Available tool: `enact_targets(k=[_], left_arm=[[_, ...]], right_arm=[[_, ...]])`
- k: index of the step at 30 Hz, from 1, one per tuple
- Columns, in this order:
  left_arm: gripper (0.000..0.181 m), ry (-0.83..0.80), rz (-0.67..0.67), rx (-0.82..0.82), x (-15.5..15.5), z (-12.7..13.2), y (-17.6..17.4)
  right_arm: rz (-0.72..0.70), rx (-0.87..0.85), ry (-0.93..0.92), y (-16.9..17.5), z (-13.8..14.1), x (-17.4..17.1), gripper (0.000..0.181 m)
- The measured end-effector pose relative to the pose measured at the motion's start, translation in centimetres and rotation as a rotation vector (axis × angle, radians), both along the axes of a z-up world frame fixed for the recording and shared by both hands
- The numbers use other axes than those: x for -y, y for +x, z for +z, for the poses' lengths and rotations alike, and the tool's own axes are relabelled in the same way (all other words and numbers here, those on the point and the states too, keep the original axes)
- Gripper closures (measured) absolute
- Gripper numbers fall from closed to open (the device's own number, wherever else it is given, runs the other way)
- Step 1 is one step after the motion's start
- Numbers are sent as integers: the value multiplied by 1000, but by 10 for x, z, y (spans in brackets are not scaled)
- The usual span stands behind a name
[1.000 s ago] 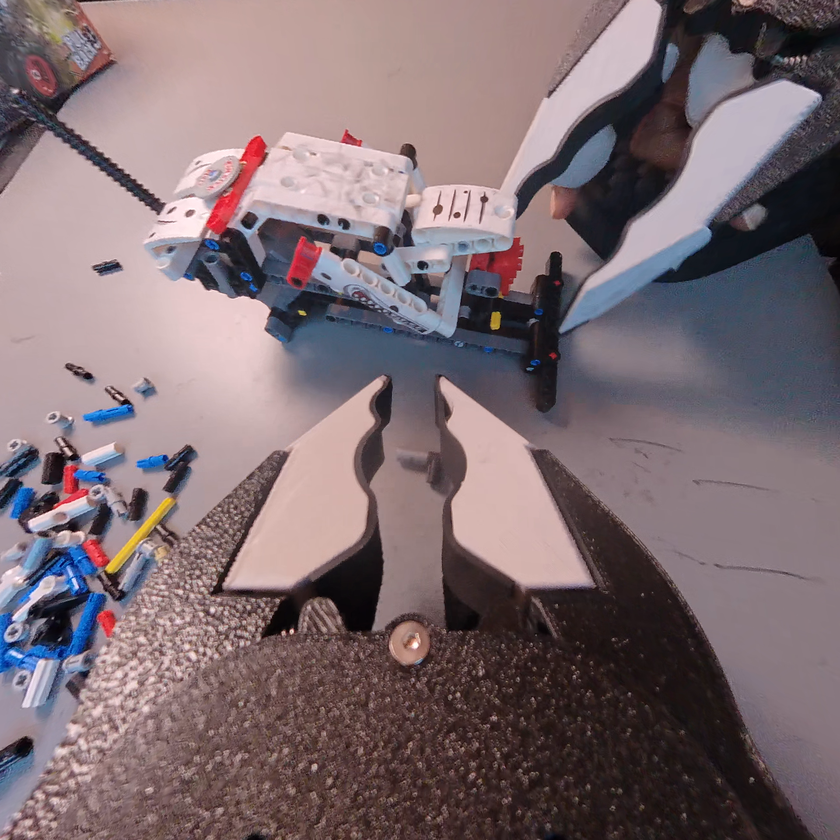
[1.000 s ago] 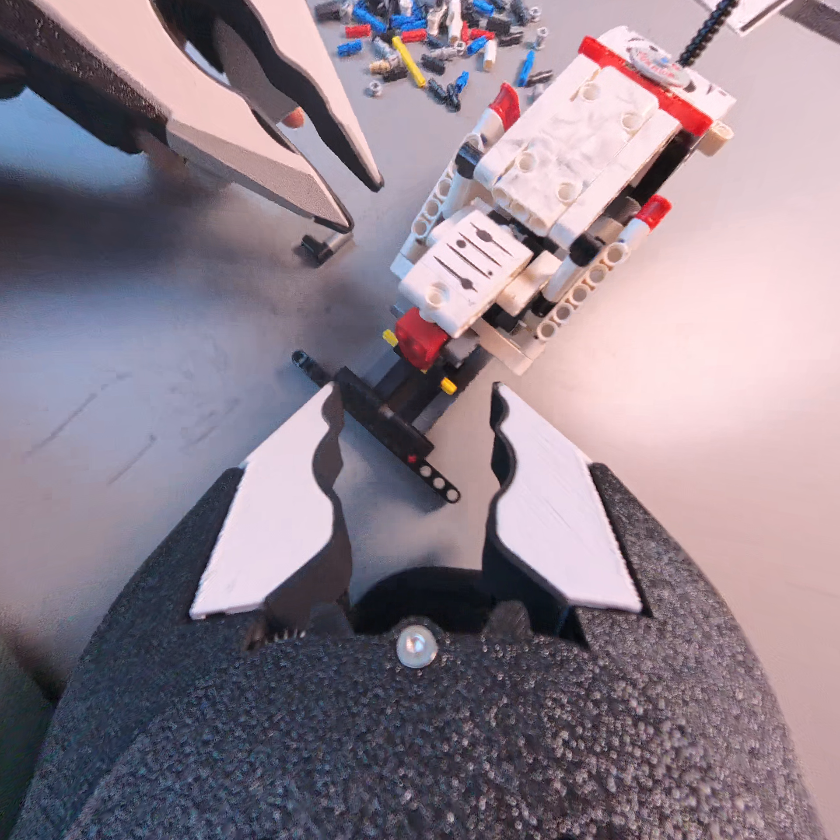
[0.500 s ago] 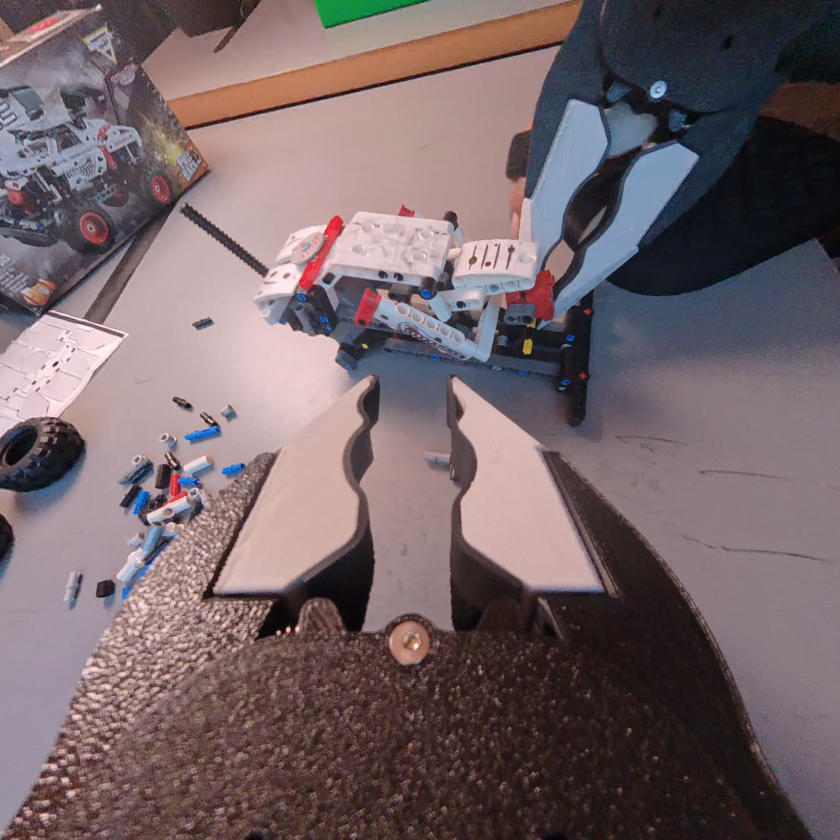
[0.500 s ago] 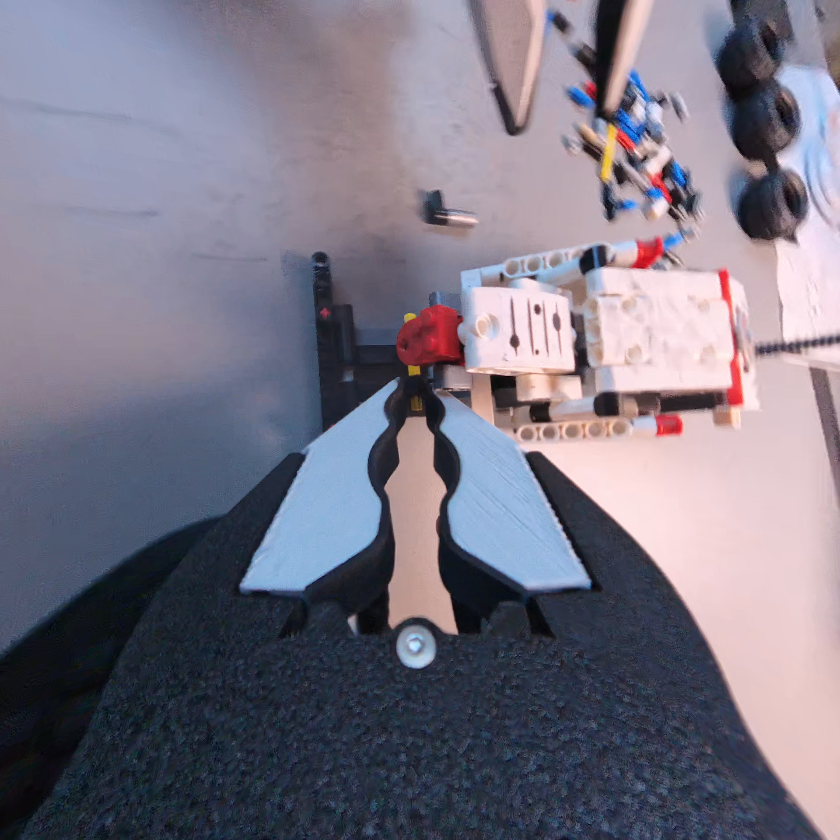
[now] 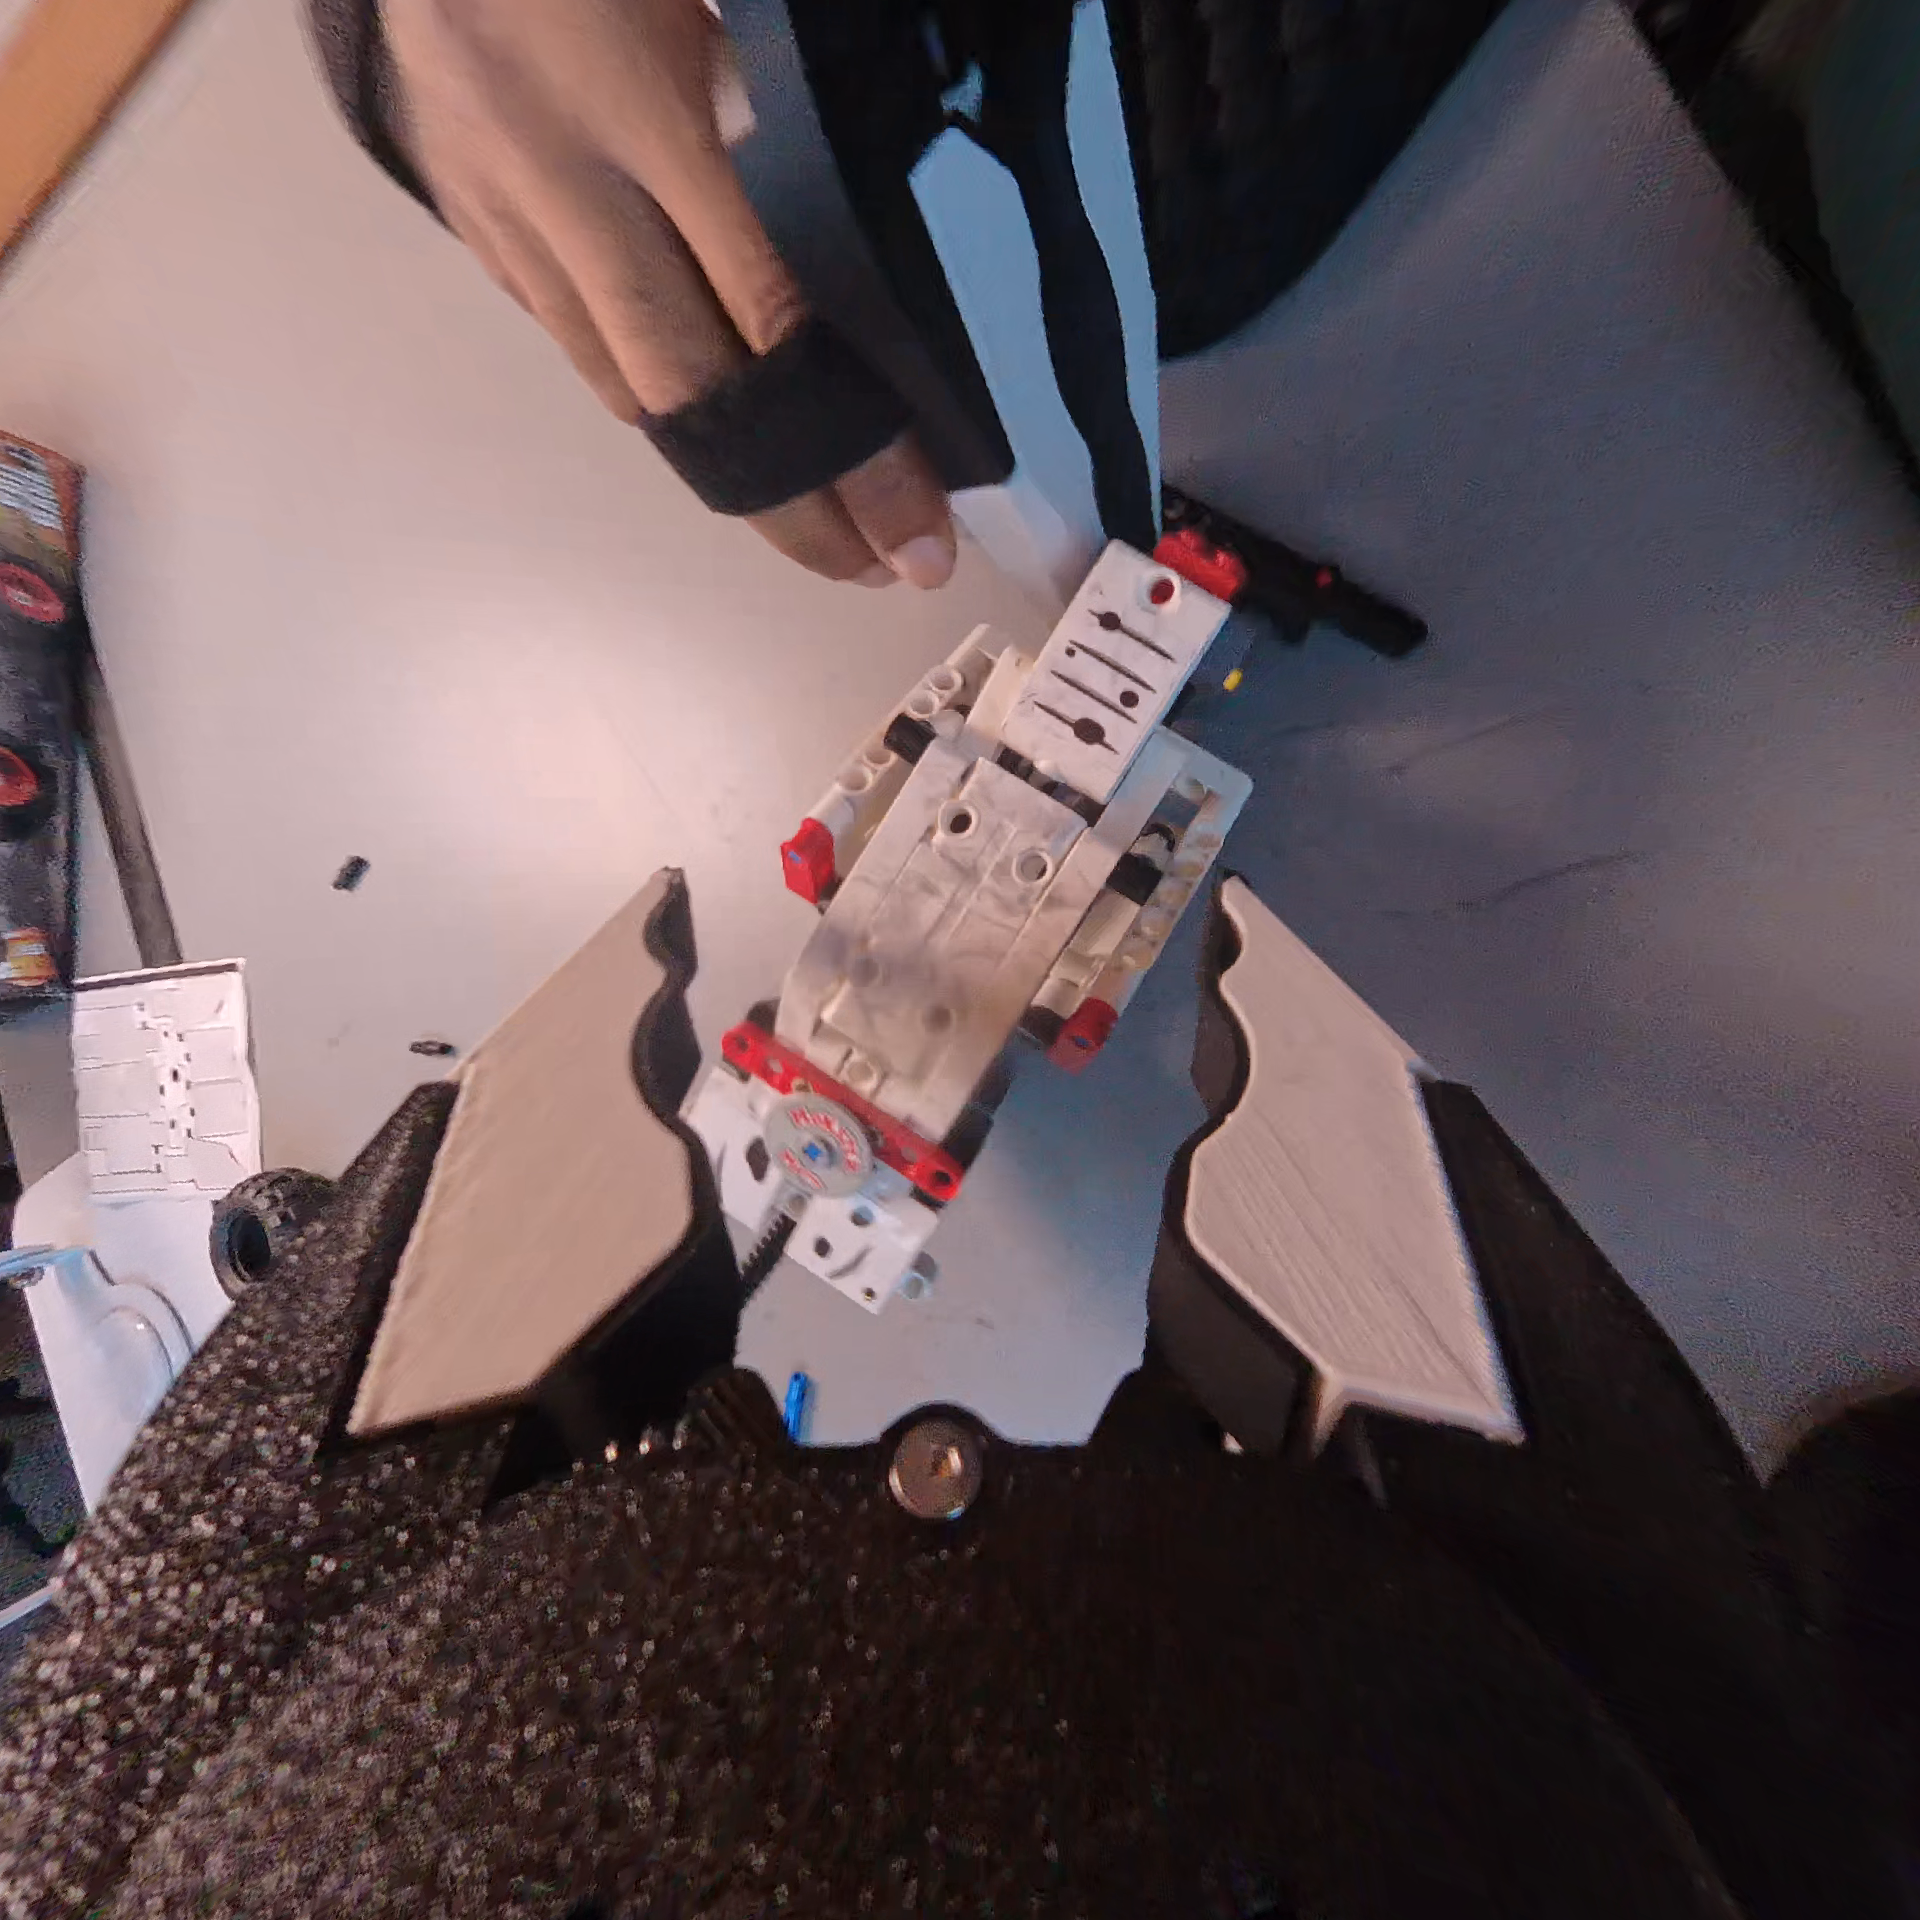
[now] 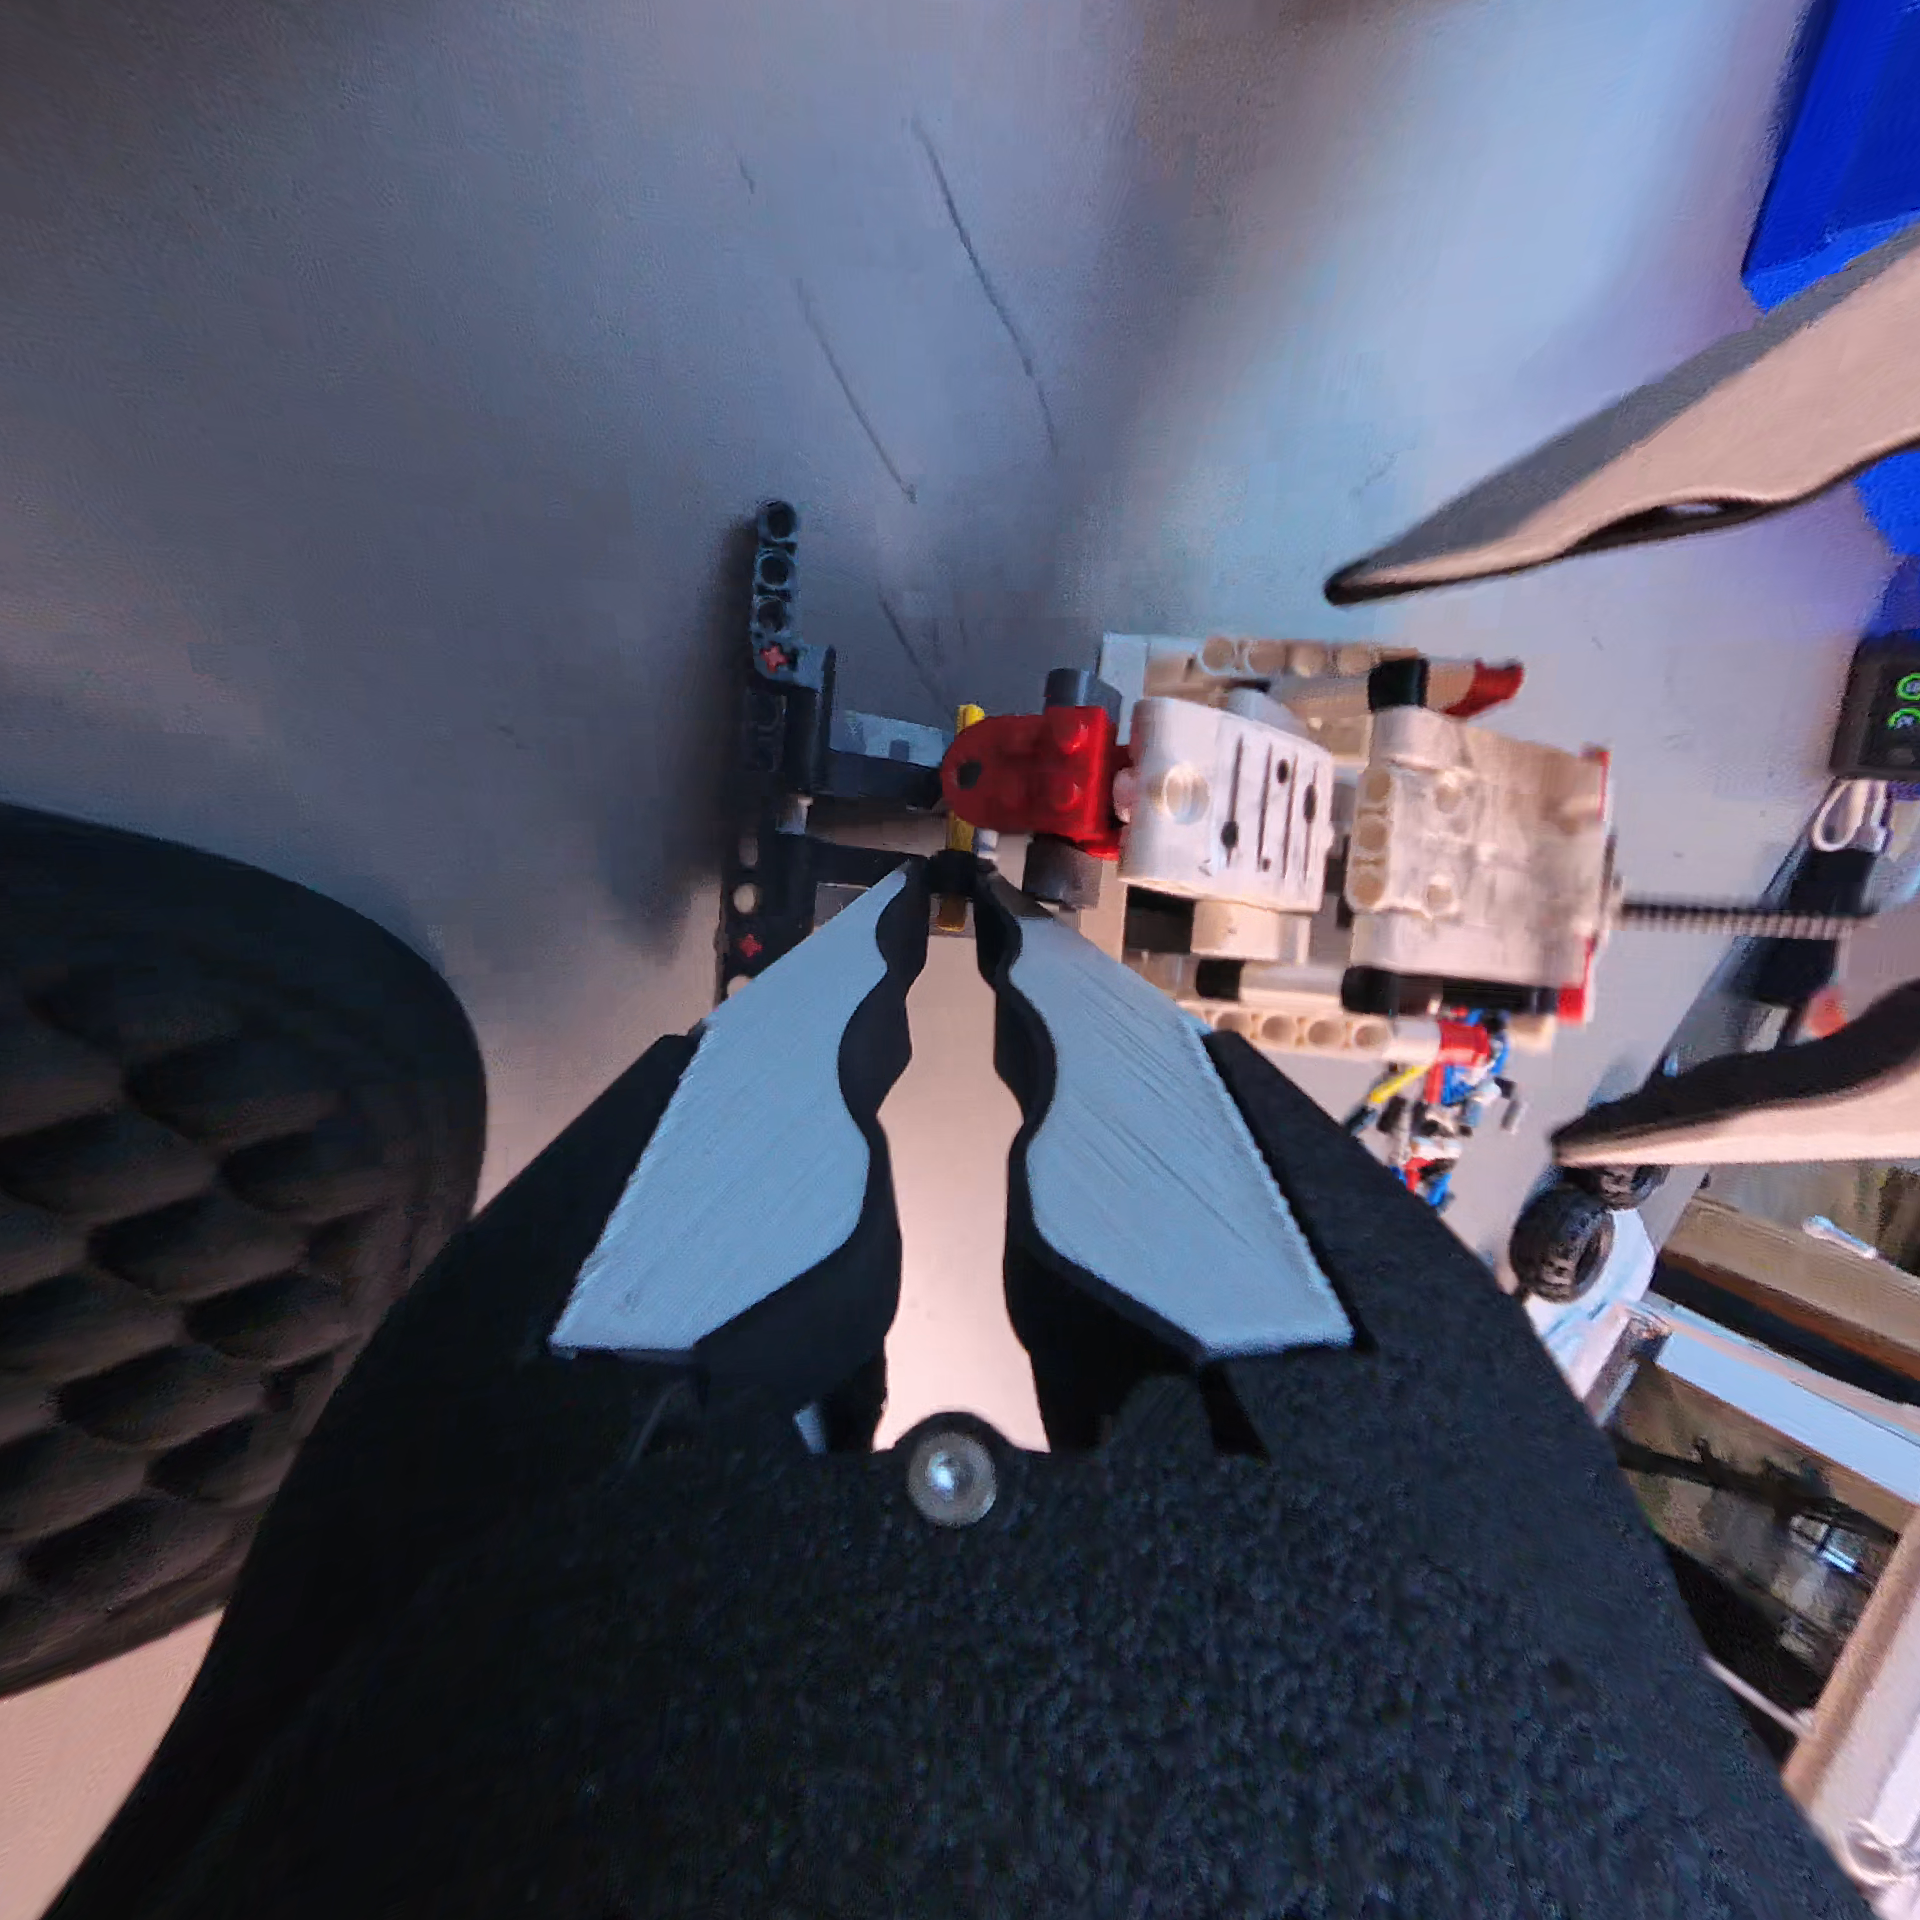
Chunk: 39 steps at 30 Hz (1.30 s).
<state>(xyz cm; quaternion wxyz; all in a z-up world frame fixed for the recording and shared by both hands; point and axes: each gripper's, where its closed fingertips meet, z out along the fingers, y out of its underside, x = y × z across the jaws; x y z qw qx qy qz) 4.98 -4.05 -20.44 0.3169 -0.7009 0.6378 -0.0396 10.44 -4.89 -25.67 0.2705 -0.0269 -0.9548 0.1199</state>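
grey worktop (image 5: 416, 623) carries a white brick truck (image 5: 966, 914). left tongs (image 5: 945, 894) gape apart astride its rear, long axis running away from them. right tongs (image 6: 948, 873) are pinched on its yellow axle (image 6: 964, 821) at the front.

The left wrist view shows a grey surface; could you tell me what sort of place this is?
Probably a hobby or lab worktable: a half-built white toy truck on the grey table, its product box, and a loose tyre.

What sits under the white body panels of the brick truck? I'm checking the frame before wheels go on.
Under the white body panels a black frame juts forward, with a yellow pin that the right gripper pinches. The panels cover the frame's middle, so it cannot be seen.
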Motion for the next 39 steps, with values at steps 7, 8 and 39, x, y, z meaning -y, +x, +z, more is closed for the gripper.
enact_targets(k=[7, 8, 39], left_arm=[[92, -227, 51, -263, -10, -50, -25], [92, -228, 64, -228, -13, -50, -22], [96, -268, 265, 19, -50, -44, -13]], right_arm=[[-473, 83, -327, -1, 3, -48, 140], [-547, 95, -436, 2, 8, -47, 137], [-1017, -72, -815, -10, 11, -65, 141]])
